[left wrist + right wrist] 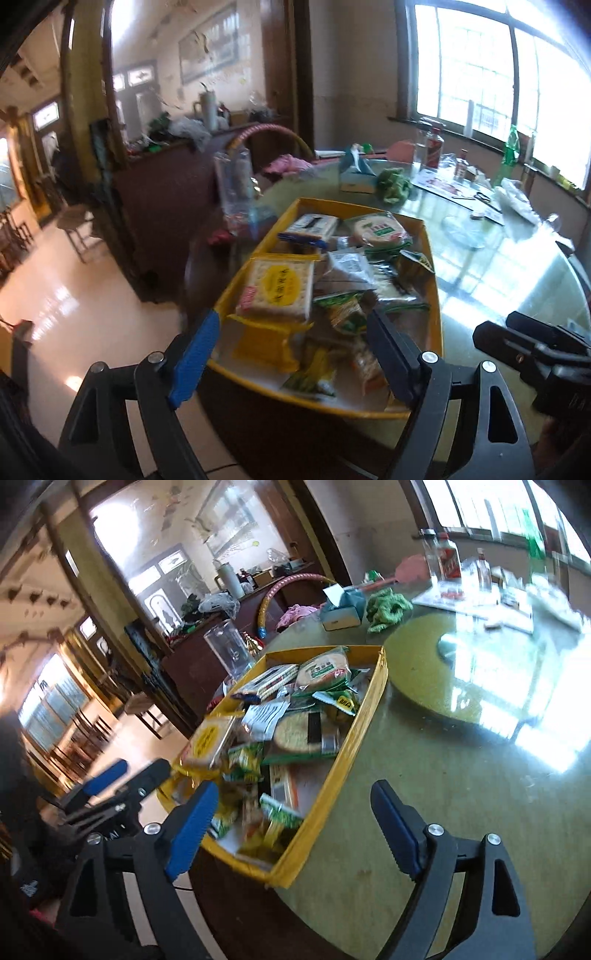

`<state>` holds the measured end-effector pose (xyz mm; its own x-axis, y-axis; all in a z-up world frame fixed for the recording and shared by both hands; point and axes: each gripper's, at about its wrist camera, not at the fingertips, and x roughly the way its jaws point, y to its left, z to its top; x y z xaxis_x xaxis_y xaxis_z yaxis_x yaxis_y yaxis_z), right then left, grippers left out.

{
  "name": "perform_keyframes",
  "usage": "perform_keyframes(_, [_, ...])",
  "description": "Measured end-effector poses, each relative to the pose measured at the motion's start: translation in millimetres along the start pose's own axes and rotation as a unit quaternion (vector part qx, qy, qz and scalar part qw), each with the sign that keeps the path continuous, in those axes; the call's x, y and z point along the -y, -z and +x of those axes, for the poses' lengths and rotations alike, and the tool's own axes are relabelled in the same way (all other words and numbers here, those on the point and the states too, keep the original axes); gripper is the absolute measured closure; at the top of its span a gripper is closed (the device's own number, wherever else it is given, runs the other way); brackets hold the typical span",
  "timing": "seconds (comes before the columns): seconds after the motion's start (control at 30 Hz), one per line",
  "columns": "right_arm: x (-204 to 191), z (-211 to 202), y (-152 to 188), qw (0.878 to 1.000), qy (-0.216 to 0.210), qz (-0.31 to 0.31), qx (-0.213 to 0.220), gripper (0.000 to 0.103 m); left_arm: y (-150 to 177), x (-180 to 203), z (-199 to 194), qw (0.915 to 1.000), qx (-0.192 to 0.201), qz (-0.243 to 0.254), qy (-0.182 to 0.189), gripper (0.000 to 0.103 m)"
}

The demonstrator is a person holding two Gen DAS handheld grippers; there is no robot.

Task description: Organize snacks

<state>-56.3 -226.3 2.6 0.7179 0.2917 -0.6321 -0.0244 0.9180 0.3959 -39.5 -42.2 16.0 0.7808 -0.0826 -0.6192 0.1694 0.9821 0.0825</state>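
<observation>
Surface: round, glassy, yellow tray at near edge. Tray holds jumbled snacks, unsorted; task looks barely begun, nothing set aside, all sorting left.

Cracker pack at tray's left side, round rice-cake pack at far end.

Left hand-held gripper: spread, empty, hovers over tray's near end, just short of cracker pack.

Right hand-held gripper: spread, empty, over tray's near right corner, touching nothing.
</observation>
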Motion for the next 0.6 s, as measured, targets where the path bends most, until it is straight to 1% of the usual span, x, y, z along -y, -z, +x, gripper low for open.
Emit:
perform_keyframes(0.1, [-11.6, -9.6, 7.5, 1.0, 0.007, -0.018, 0.003, 0.018, 0.0, 0.5, -18.0, 0.9997, 0.018, -0.001, -0.019, 0.021])
perform_keyframes(0.2, [-17.8, -18.3, 11.4, 1.0, 0.0, -0.02, 0.003, 0.018, -0.8, -1.1, -26.8, 0.9994, 0.025, -0.014, -0.018, 0.021])
perform_keyframes(0.27, [-21.3, -23.7, 12.9, 1.0, 0.009, -0.024, 0.008, 0.018, -0.6, -3.2, -32.4, 0.9992, 0.027, -0.02, -0.019, 0.021])
perform_keyframes(0.33, [-26.4, -26.9, 14.0, 0.999, 0.018, -0.033, 0.01, 0.017, 0.0, -3.4, -36.7, 0.9991, 0.029, -0.015, -0.028, 0.021])
perform_keyframes(0.47, [-32.5, -28.3, 16.3, 0.999, 0.018, -0.036, 0.012, 0.017, 3.9, -0.9, -40.4, 0.9992, 0.025, 0.001, -0.032, 0.021])
perform_keyframes(0.6, [-38.0, -29.4, 19.5, 0.999, 0.026, -0.039, 0.015, 0.016, 7.8, -1.9, -41.1, 0.9989, 0.024, 0.008, -0.039, 0.021])
